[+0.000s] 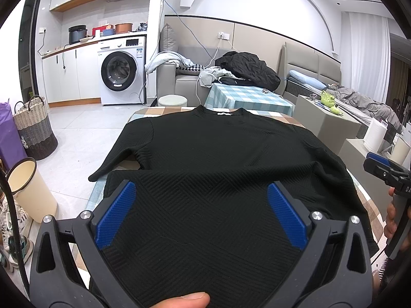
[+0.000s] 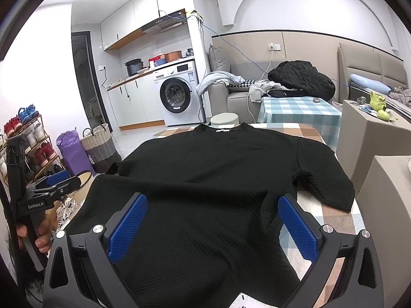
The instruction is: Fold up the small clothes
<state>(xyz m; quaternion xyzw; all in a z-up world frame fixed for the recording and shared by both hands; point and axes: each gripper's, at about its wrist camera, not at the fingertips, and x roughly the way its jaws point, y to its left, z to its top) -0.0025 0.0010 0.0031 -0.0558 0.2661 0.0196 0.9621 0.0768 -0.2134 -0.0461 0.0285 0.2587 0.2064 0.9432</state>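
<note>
Black shirt's (image 1: 205, 169) near hem cut off (bottom edge); neck label unreadable.

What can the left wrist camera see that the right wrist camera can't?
Only the left wrist view shows the cream bin on the floor and white paper rolls. Only the right wrist view shows the shoe rack with red and blue shoes. Both show the black sweater spread flat on the checked table, the washing machine, the woven basket, and an open gripper: left gripper, right gripper.
</note>
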